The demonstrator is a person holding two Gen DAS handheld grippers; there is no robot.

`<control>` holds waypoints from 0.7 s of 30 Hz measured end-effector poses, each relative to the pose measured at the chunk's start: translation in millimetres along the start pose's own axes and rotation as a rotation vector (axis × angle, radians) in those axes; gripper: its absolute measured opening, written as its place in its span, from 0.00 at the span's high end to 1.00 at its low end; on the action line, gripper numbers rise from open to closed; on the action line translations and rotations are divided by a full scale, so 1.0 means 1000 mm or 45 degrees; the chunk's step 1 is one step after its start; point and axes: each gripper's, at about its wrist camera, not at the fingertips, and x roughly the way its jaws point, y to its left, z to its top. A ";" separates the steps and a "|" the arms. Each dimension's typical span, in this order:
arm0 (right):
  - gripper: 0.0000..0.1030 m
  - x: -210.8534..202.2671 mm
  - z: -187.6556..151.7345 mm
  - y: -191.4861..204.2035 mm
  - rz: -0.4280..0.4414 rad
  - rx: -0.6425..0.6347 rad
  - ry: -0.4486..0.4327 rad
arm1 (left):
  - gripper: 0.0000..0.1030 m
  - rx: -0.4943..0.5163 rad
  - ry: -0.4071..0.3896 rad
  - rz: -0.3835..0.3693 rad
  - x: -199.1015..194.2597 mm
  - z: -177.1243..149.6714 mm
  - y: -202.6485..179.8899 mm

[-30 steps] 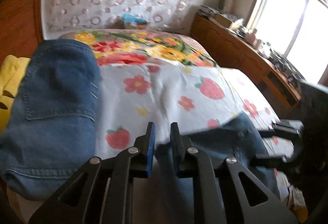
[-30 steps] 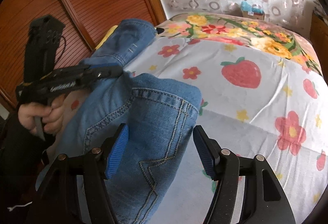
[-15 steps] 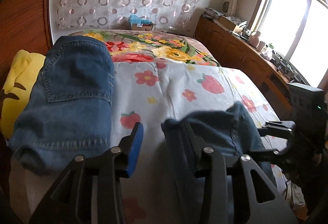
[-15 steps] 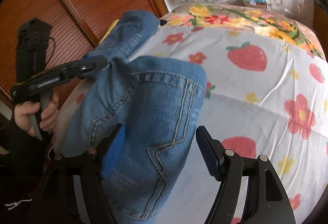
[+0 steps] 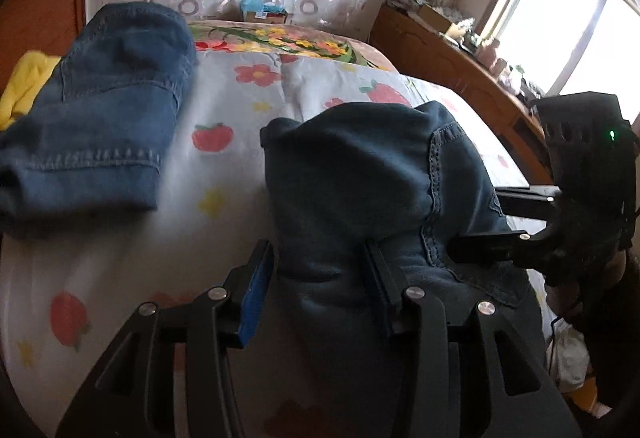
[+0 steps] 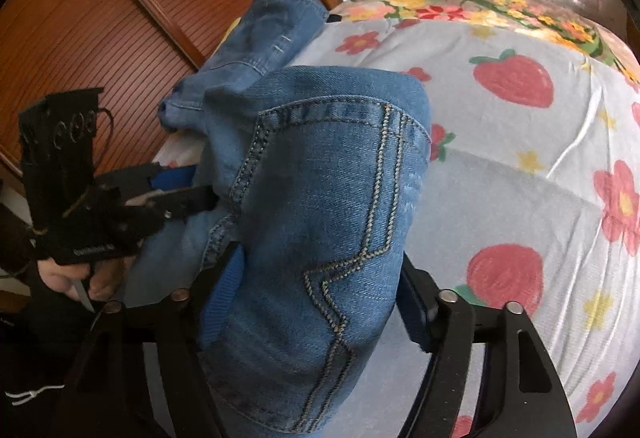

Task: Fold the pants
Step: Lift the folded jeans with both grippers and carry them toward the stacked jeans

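Note:
Blue denim pants (image 5: 372, 189) lie folded in a thick bundle on the flowered bed sheet (image 5: 224, 141). My left gripper (image 5: 316, 290) is open with the bundle's left side between its jaws. My right gripper (image 6: 324, 290) is open too, its jaws around the bundle's right side, where stitched seams show on the pants (image 6: 320, 197). Each gripper shows in the other's view: the right gripper (image 5: 520, 226) at the right, the left gripper (image 6: 176, 193) at the left, held by a hand. Whether the pads press the cloth I cannot tell.
A second folded pair of jeans (image 5: 108, 109) lies at the bed's far left, over a yellow cloth (image 5: 28, 81). A wooden cabinet (image 5: 452, 49) with clutter stands under the window at right. A wooden wardrobe door (image 6: 120, 17) is left of the bed.
My left gripper opened from nearly shut and moved in around the bundle. My right gripper pushed forward so the denim fills its jaws. The bundle slid farther onto the bed.

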 end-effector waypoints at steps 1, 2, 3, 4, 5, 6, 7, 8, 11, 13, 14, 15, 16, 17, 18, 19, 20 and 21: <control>0.49 -0.002 0.000 0.002 0.007 -0.005 -0.007 | 0.61 -0.017 -0.001 -0.022 -0.001 -0.001 0.000; 0.62 -0.005 0.000 0.004 0.011 -0.013 -0.019 | 0.61 -0.026 -0.005 -0.034 -0.002 -0.002 0.000; 0.66 -0.008 0.001 0.007 0.016 -0.022 -0.032 | 0.61 -0.043 -0.014 -0.043 -0.005 -0.002 0.000; 0.72 -0.014 0.002 0.011 0.029 -0.021 -0.048 | 0.62 -0.054 -0.023 -0.053 -0.009 -0.003 -0.002; 0.75 -0.021 0.003 0.016 0.053 -0.015 -0.066 | 0.62 -0.057 -0.035 -0.060 -0.013 -0.003 -0.004; 0.75 -0.029 0.005 0.023 0.071 -0.022 -0.084 | 0.62 -0.050 -0.059 -0.062 -0.021 -0.003 -0.008; 0.76 -0.037 0.007 0.032 0.070 -0.045 -0.105 | 0.62 -0.043 -0.077 -0.059 -0.026 -0.003 -0.010; 0.77 -0.043 0.008 0.040 0.069 -0.060 -0.120 | 0.62 -0.035 -0.109 -0.053 -0.035 -0.003 -0.014; 0.77 -0.066 0.016 0.069 0.082 -0.104 -0.170 | 0.62 -0.023 -0.203 -0.055 -0.065 -0.001 -0.021; 0.77 -0.082 0.022 0.090 0.067 -0.162 -0.213 | 0.62 -0.013 -0.284 -0.055 -0.089 0.003 -0.024; 0.77 -0.088 0.025 0.098 0.065 -0.175 -0.228 | 0.62 -0.011 -0.307 -0.055 -0.097 0.004 -0.024; 0.77 -0.093 0.029 0.108 0.061 -0.196 -0.243 | 0.62 -0.011 -0.340 -0.055 -0.107 0.006 -0.024; 0.77 -0.099 0.033 0.117 0.052 -0.224 -0.260 | 0.62 -0.012 -0.379 -0.052 -0.119 0.011 -0.023; 0.77 -0.105 0.039 0.127 0.042 -0.244 -0.279 | 0.62 -0.011 -0.399 -0.049 -0.126 0.012 -0.021; 0.77 -0.108 0.046 0.135 0.041 -0.259 -0.291 | 0.62 -0.012 -0.435 -0.040 -0.137 0.017 -0.019; 0.77 -0.112 0.054 0.145 0.032 -0.292 -0.309 | 0.62 -0.012 -0.465 -0.030 -0.146 0.021 -0.016; 0.77 -0.115 0.060 0.151 0.026 -0.309 -0.326 | 0.62 -0.010 -0.491 -0.023 -0.153 0.026 -0.014; 0.77 -0.117 0.069 0.159 0.031 -0.325 -0.343 | 0.62 -0.011 -0.528 -0.009 -0.163 0.032 -0.010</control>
